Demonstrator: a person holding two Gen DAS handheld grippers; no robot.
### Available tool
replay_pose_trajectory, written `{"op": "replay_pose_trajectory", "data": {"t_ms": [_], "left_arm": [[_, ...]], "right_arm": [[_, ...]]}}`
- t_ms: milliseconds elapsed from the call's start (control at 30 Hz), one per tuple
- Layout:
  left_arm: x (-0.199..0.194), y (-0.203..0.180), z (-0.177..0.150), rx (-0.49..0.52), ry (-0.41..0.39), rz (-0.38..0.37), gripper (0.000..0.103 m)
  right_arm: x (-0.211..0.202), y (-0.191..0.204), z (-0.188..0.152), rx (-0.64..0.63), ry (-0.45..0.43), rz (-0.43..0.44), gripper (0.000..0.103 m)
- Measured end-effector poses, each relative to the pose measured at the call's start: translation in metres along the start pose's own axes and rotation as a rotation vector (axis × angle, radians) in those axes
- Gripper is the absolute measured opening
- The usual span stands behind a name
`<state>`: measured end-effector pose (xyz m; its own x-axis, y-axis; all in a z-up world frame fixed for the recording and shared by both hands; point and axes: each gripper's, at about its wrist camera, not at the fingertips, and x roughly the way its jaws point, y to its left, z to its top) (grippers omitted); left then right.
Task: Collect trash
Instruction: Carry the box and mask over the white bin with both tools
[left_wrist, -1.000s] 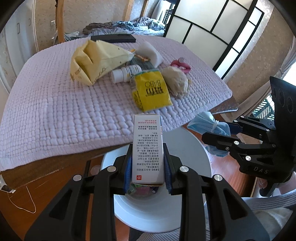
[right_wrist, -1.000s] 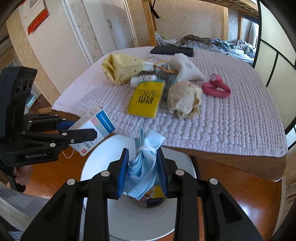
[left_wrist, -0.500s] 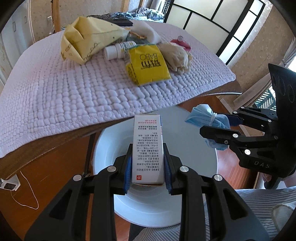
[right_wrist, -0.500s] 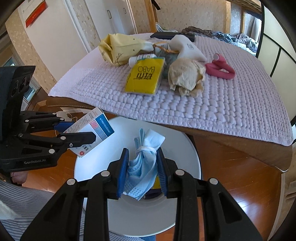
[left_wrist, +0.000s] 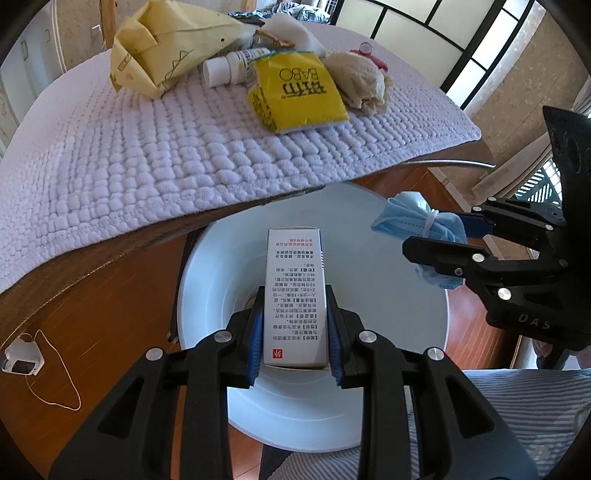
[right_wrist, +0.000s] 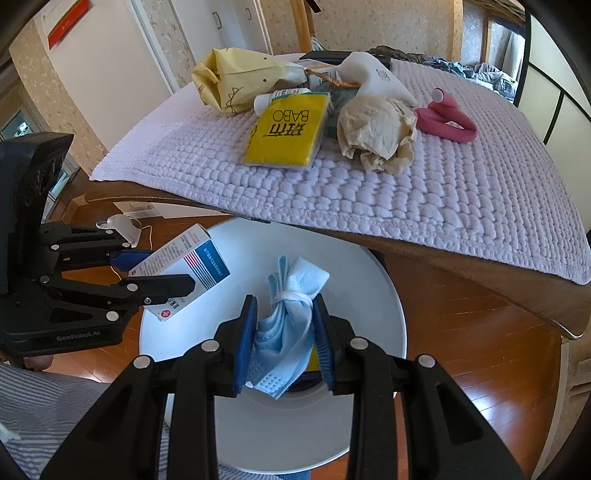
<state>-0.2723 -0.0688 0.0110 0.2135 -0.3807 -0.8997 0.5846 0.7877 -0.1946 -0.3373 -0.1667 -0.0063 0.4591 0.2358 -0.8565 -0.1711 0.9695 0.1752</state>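
My left gripper is shut on a white medicine box printed with text, and it hangs over the open mouth of a round white trash bin. In the right wrist view that box shows at the left, over the bin's rim. My right gripper is shut on a bundled blue face mask, also above the bin; from the left wrist the mask appears at the right. Some trash lies deep in the bin, mostly hidden.
A table with a lilac knitted cloth overhangs the bin. On it lie a yellow paper bag, a white bottle, a yellow packet, crumpled beige paper and a pink item. Wooden floor surrounds the bin; a striped garment is near.
Both grippers have sunk toward the bin with their loads still held. The table edge now sits higher in both views and the bin's mouth fills more of the frame.
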Motion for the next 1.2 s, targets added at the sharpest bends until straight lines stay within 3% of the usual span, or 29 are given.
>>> {"op": "replay_pose_trajectory", "data": {"t_ms": [700, 1200], "left_arm": [[0.039, -0.015, 0.011, -0.003, 0.052, 0.023, 0.031], [0.059, -0.002, 0.002, 0.002, 0.067, 0.031, 0.031]], "right_arm": [[0.052, 0.015, -0.001, 0.017, 0.03, -0.017, 0.03], [0.083, 0.006, -0.009, 0.022, 0.048, -0.019, 0.03]]}}
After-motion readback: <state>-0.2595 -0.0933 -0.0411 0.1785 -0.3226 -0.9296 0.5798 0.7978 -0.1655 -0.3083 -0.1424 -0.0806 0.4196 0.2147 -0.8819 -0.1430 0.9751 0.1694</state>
